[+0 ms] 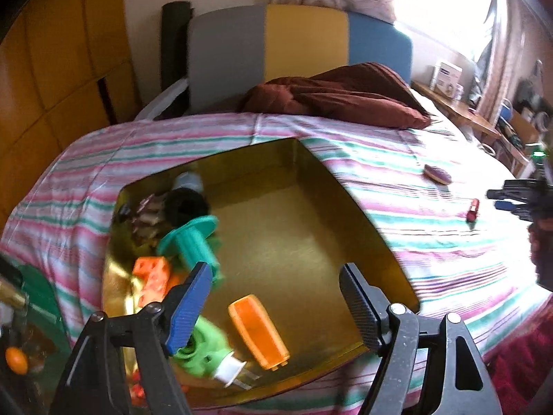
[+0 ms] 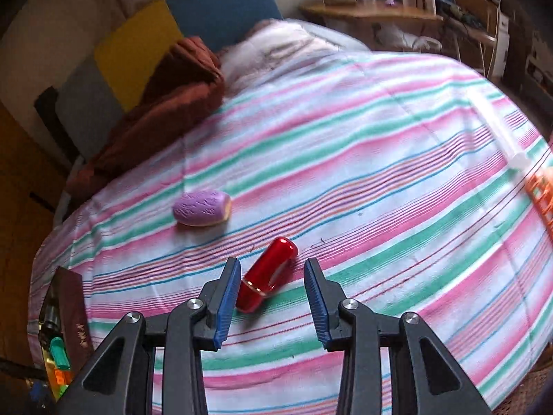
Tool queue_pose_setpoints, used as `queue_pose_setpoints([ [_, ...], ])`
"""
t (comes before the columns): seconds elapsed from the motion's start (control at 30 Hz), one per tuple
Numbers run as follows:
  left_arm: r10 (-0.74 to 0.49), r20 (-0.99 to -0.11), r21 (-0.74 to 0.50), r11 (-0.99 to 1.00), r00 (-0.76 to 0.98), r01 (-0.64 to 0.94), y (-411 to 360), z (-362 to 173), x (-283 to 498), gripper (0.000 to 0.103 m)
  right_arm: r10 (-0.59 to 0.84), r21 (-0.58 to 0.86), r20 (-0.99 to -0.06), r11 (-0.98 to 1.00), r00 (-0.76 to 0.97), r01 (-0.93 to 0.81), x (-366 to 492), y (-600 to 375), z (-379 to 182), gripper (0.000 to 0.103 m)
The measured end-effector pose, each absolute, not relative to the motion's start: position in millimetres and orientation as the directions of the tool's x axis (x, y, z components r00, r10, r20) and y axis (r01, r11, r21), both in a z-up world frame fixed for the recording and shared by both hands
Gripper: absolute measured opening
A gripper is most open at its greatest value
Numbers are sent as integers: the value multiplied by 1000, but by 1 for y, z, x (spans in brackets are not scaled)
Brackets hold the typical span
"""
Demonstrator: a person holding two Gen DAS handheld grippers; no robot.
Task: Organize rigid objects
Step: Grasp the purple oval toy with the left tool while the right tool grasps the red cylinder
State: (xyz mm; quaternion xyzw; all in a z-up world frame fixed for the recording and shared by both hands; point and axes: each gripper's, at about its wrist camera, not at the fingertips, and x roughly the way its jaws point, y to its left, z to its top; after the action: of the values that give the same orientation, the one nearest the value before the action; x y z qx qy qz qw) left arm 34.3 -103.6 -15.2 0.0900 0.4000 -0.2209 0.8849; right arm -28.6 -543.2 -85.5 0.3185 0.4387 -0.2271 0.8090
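A gold box (image 1: pixel 345 186) lies open on the striped bed. It holds an orange case (image 1: pixel 258 332), a teal spool (image 1: pixel 193 240), an orange die (image 1: pixel 152 278), a green plug (image 1: pixel 204 349) and other small items. My left gripper (image 1: pixel 276 290) is open above the box. My right gripper (image 2: pixel 273 283) is open, its fingers either side of a red lipstick tube (image 2: pixel 268 273) on the bedspread; the tube also shows in the left wrist view (image 1: pixel 472 210). A purple oval object (image 2: pixel 202 207) lies beyond it.
A brown blanket (image 1: pixel 342 95) lies at the head of the bed. An orange item (image 2: pixel 542 197) and a clear tube (image 2: pixel 501 131) sit at the bed's right edge. A wooden desk (image 2: pixel 373 14) with clutter stands beyond.
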Motion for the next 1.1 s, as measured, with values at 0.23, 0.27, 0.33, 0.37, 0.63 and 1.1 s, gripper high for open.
queue_pose_setpoints([
  [0.23,-380,-739,-2,827,556,562,-158,-4,33,84,-48,257,-898,751,438,609,4,-541,-123,35],
  [0.27,-385,-741,-2,820,550,572,-164,-3,34,84,-78,201,-908,781,412,592,7,-536,-124,27],
  [0.33,-414,-747,-23,799,521,601,-184,-1,37,83,-124,114,-913,838,389,534,10,-523,-122,25],
  [0.37,-422,-748,-31,793,511,609,-191,-1,38,83,-118,112,-914,846,388,521,9,-521,-122,25],
  [0.63,-502,-787,-153,721,358,675,-282,-7,61,83,-121,67,-940,851,318,521,0,-530,-121,25],
  [1.1,-429,-855,-34,608,292,793,-443,-61,101,95,-96,84,-952,831,291,550,-3,-546,-121,26],
])
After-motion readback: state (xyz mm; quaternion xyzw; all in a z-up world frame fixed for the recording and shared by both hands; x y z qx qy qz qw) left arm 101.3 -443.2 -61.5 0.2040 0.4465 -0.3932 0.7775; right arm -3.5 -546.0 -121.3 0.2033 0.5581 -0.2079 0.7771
